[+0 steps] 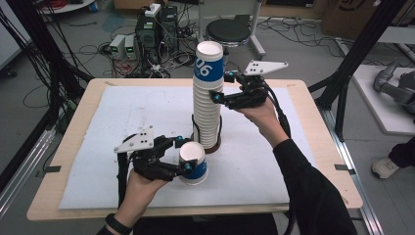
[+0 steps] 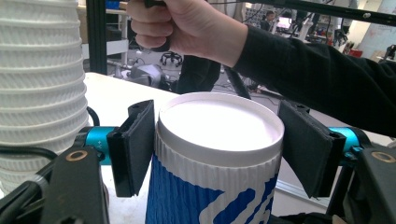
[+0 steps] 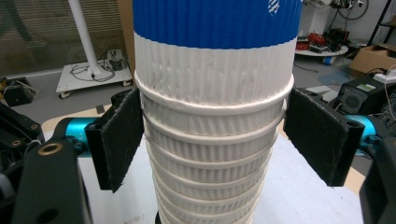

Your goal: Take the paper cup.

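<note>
The single paper cup (image 1: 194,164) stands on the worktop's white sheet (image 1: 122,122) just in front of the tall cup stack (image 1: 207,105), clamped near its rim by the left claw (image 1: 185,154). It looks light and crushable (ribbed walls help grip), so gentle pressure suits. The right claw (image 1: 221,85) brackets the stack high up, pads seemingly touching its sides. Cables litter the floor beyond.

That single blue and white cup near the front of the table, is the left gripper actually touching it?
Touching. In the left gripper view the left pad presses the single cup just under its rim; the high view shows the left gripper clamped around it.
</note>
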The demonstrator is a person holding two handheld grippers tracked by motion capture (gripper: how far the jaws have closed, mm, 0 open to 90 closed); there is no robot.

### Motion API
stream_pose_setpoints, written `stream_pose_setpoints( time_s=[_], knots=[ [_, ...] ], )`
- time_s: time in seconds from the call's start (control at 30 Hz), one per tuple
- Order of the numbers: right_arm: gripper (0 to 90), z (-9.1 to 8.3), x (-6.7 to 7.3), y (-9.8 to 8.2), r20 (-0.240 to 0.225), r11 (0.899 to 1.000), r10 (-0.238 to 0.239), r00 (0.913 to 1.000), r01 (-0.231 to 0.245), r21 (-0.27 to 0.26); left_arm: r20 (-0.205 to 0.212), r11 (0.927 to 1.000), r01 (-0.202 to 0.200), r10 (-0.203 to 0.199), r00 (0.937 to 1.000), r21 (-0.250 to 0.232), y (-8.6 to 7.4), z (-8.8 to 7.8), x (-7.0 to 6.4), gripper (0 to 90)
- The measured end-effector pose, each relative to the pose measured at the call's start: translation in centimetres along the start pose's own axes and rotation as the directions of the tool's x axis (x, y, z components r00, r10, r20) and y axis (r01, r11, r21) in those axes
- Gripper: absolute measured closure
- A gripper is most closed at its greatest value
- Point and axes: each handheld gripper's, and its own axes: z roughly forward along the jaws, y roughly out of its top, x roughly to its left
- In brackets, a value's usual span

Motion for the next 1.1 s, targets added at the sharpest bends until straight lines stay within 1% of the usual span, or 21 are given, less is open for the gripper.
stream_pose_setpoints(
  time_s=[0.13,0.17,0.27,0.43,0.57,0.83,0.93,1.07,1.1],
  knots=[
    [20.9,0.0,0.0,0.0,-0.001,1.000,-0.001,1.0000,0.001,-0.001,-0.003,1.0000,0.001,-0.001,1.0000,-0.002,-0.1,-0.1,0.2,30.1],
    [20.9,0.0,-0.1,0.0,-0.002,1.000,-0.008,1.0000,0.008,-0.003,-0.003,1.0000,-0.001,0.001,1.0000,-0.002,-0.1,-0.1,0.2,30.1],
    [20.8,-0.1,0.0,0.0,-0.004,1.000,-0.004,1.0000,0.004,0.003,-0.002,1.0000,0.006,-0.006,1.0000,-0.004,-0.2,-0.1,0.3,30.1],
    [20.5,-0.3,0.1,0.0,0.000,1.000,-0.002,1.0000,0.002,0.007,-0.006,1.0000,0.004,-0.004,1.0000,-0.005,-0.3,-0.2,0.4,30.1],
    [19.4,-0.7,0.1,0.1,0.007,1.000,0.001,1.0000,-0.001,-0.004,-0.009,1.0000,0.005,-0.005,0.9999,-0.004,-0.4,-0.3,0.6,30.1],
    [19.4,-2.2,0.3,-0.5,0.016,1.000,-0.002,0.9999,0.002,-0.004,-0.017,0.9999,0.012,-0.012,0.9998,-0.007,-0.6,-0.4,0.8,30.1],
    [19.4,-2.9,0.4,-1.1,0.023,1.000,-0.003,0.9997,0.003,-0.015,-0.016,0.9999,0.010,-0.010,0.9998,-0.006,-0.7,-0.4,1.0,30.1],
    [19.4,-3.9,0.5,-1.9,0.033,1.000,0.000,0.9995,0.000,-0.006,-0.018,0.9999,0.012,-0.012,0.9998,-0.007,-0.8,-0.3,1.1,30.1],
    [19.4,-4.2,0.5,-2.2,0.035,1.000,-0.001,0.9994,0.002,-0.016,-0.017,0.9999,0.010,-0.010,0.9998,-0.005,-0.8,-0.3,1.2,30.1]
  ],
)
